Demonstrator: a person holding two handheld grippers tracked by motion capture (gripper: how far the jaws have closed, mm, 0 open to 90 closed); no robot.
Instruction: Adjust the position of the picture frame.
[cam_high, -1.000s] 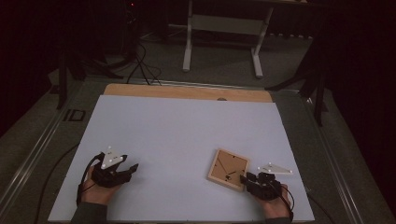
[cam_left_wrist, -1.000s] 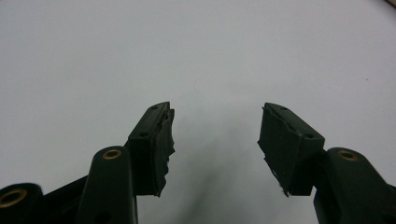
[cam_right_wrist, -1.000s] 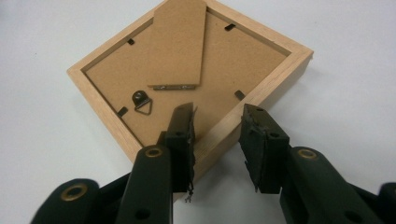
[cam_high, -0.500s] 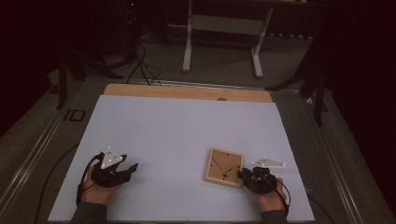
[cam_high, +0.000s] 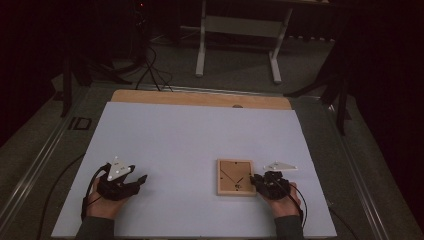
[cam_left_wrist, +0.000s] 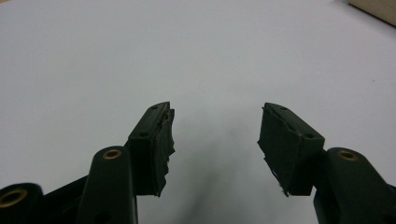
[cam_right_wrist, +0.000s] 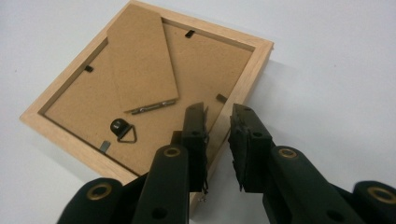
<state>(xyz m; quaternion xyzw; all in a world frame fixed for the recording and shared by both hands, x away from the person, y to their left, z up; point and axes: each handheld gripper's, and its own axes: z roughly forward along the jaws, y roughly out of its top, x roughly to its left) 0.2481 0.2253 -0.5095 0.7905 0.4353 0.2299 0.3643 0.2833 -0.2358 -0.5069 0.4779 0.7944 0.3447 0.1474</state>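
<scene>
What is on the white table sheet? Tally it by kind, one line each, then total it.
Wooden picture frame, lying back side up: 1
Hand-held grippers: 2, left gripper and right gripper
Total: 3

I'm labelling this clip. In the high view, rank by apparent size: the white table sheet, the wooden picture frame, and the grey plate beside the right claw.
Largest to smallest, as seen in the high view:
1. white table sheet
2. wooden picture frame, lying back side up
3. grey plate
The gaps are plain, so nearness to the camera does not upset the order.
</scene>
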